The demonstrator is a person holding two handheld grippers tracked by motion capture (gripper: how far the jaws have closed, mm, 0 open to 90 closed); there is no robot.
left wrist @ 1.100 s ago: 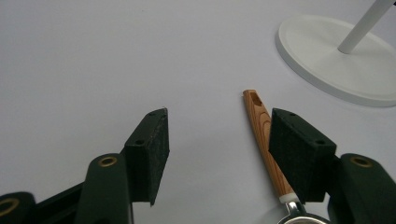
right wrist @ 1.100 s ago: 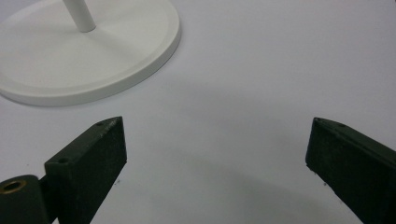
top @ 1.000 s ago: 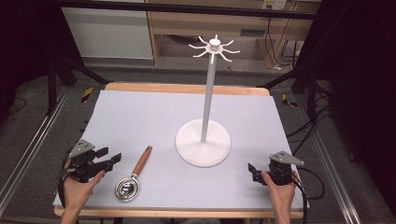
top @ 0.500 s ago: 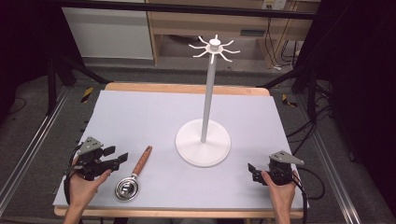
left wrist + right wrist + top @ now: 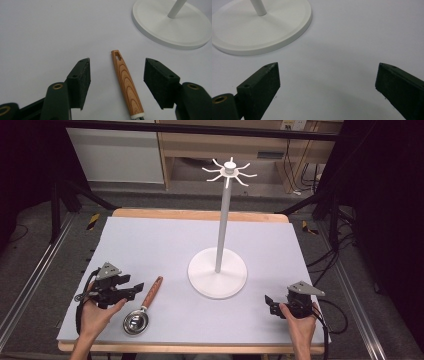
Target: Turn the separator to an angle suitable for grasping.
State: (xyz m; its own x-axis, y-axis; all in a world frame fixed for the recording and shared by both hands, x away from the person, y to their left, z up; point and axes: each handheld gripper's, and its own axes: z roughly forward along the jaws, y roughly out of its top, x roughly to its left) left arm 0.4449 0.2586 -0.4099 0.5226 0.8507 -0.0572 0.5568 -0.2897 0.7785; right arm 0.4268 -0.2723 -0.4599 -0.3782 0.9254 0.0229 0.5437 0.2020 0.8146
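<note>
Two open jaws of the left gripper (image 5: 116, 86) straddle a ladle's (image 5: 141, 309) wooden handle (image 5: 126, 82), untouched; stiff, light, best gripped mid-handle. Right gripper (image 5: 274, 304) gapes idle.

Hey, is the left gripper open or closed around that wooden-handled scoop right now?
Open: left gripper jaws stand apart either side of the scoop handle, not touching.

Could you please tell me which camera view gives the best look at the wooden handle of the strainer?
The left gripper view: the wooden handle lies close up between the open jaws, showing its grain and hanging slot. The high view shows the handle small, joined to its metal bowl.
</note>
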